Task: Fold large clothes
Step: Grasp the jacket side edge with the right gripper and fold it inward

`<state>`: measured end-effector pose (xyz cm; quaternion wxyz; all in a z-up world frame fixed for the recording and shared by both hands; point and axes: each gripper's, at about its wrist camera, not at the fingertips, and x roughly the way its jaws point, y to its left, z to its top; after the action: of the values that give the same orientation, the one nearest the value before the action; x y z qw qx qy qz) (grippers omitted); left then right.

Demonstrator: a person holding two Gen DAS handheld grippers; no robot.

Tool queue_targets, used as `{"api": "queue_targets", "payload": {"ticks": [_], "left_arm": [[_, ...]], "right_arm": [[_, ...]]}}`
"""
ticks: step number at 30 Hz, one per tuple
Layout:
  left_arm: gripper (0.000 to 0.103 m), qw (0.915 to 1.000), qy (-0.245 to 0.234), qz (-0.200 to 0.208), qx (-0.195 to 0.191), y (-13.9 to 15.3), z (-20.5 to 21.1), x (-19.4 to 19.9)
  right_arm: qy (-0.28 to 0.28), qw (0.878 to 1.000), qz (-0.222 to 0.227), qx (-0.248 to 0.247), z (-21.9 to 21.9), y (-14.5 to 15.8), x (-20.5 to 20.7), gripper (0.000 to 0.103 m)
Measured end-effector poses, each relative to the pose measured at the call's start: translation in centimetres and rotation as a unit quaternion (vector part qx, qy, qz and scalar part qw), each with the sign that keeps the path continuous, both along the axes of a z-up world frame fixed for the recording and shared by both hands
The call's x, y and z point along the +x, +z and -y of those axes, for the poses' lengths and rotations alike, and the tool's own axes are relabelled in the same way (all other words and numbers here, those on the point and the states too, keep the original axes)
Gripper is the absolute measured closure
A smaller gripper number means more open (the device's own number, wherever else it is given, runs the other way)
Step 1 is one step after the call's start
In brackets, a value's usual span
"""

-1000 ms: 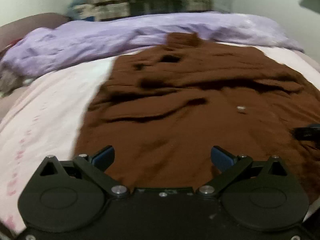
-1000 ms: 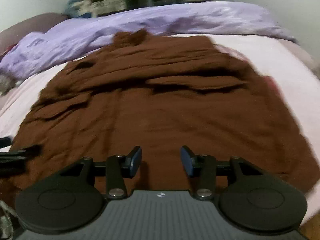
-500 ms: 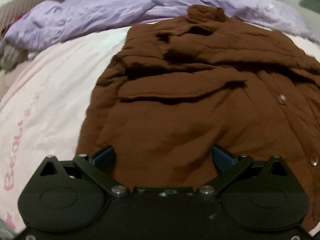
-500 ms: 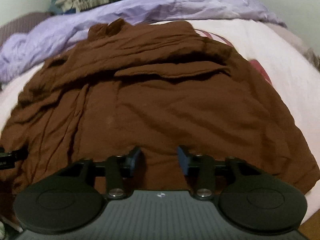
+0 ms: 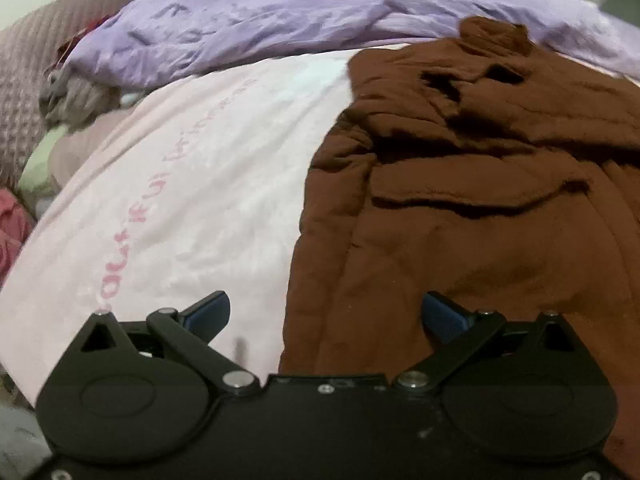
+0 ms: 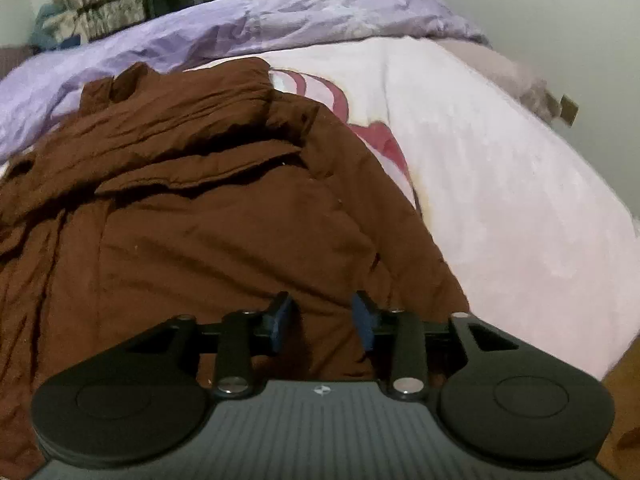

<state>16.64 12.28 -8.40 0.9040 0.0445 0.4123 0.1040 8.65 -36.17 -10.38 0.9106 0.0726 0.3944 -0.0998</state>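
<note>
A large brown garment (image 5: 460, 200) lies spread and creased on a pale pink bedsheet (image 5: 192, 184). It also shows in the right wrist view (image 6: 208, 220), its collar at the far end. My left gripper (image 5: 326, 316) is wide open and empty, low over the garment's near left edge, one finger above the sheet, the other above the cloth. My right gripper (image 6: 322, 320) is open with a narrower gap, low over the garment's near right part, nothing between its fingers.
A rumpled lilac duvet (image 5: 280, 28) lies along the far side of the bed, also in the right wrist view (image 6: 240, 20). A brown headboard or cushion (image 5: 24, 80) and grey bundle (image 5: 76, 100) sit at the far left. A wall (image 6: 560, 20) and wooden floor (image 6: 624, 420) lie right.
My left gripper has shifted left, from over the garment's middle to its left edge. My right gripper has shifted right toward the garment's right edge. Both came lower and stayed open.
</note>
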Motion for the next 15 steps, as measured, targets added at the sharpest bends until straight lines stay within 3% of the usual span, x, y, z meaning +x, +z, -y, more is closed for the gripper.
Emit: {"api": "queue_targets", "payload": {"ticks": [4, 6, 7, 8, 10, 13, 14, 15], "left_arm": [[0.0, 0.9997, -0.013, -0.018, -0.012, -0.1, -0.4, -1.3], [0.0, 0.9989, -0.013, -0.026, -0.038, -0.3, -1.1, -1.7], [0.0, 0.9979, -0.015, -0.028, -0.056, -0.4, -1.4, -1.7], [0.0, 0.9969, -0.017, -0.03, -0.071, -0.6, -1.5, -1.9], [0.0, 0.9944, -0.025, -0.039, -0.095, -1.3, -1.4, -1.6], [0.0, 0.993, -0.034, -0.035, -0.108, -1.8, -0.7, -1.3], [0.004, 0.9926, -0.041, -0.032, -0.109, -1.7, -0.4, -1.2], [0.025, 0.9927, -0.046, -0.02, -0.11, -1.5, -0.3, -1.2]], "right_arm": [[-0.018, 1.0, 0.011, -0.017, 0.5, 0.9, -0.7, 0.049], [-0.036, 0.999, 0.017, -0.027, 1.1, 1.4, -1.0, 0.023], [-0.052, 0.998, 0.02, -0.043, 1.4, 1.5, -1.1, 0.003], [-0.07, 0.995, 0.024, -0.064, 1.7, 1.5, -1.3, 0.001], [-0.084, 0.993, 0.013, -0.08, 2.3, 0.9, -1.1, 0.001], [-0.05, 0.999, -0.009, -0.016, 3.7, -1.2, -0.4, 0.009], [-0.044, 0.999, -0.002, 0.01, 4.1, -1.8, -0.3, 0.022], [-0.044, 0.999, 0.019, 0.011, 4.1, -1.9, -0.5, 0.03]]}}
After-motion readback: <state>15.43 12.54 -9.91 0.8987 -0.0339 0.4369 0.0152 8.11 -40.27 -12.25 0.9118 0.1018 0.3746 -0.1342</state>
